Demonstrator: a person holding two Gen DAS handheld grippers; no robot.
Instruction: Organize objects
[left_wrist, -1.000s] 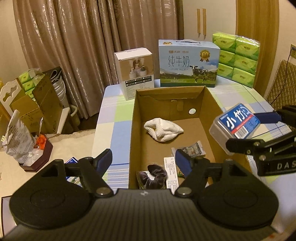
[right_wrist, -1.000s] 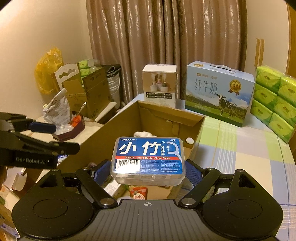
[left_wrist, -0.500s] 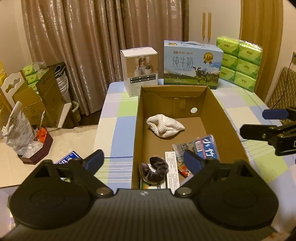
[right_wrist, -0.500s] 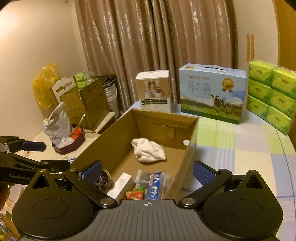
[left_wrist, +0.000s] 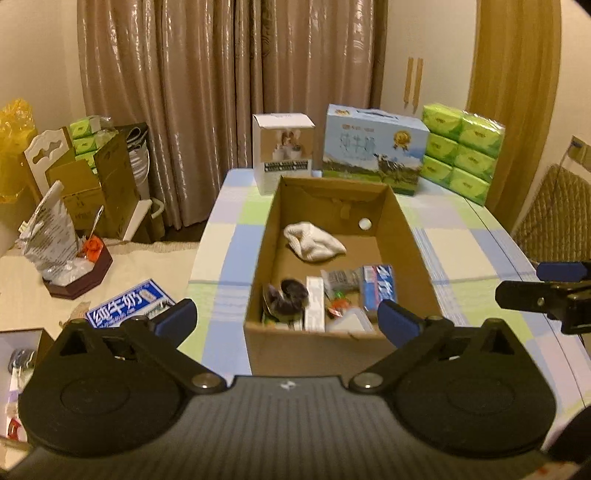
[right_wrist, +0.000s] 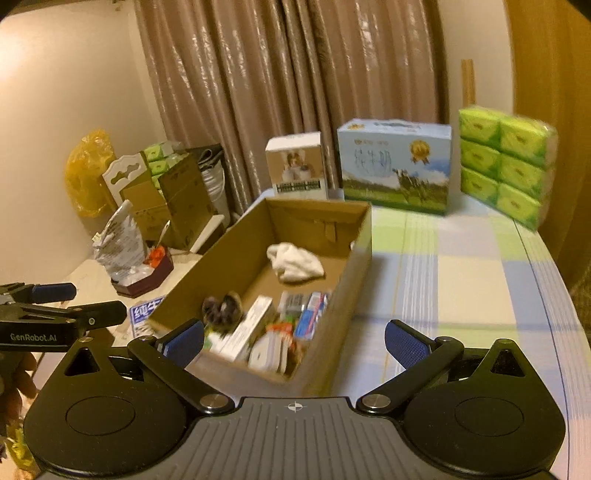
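Fingers of both grippers spread, holding nothing; left gripper reads "GenRobot.AI", beside cardboard box

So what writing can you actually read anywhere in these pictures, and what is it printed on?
"GenRobot.AI": on the left gripper, seen from the right camera.
"纯牛奶": on the blue carton lying flat on the side table.
"纯牛奶", faint: on the milk box with the cow picture.
Too blurred to read: the white box, the blue dental floss pack in the cardboard box, the green tissue packs.
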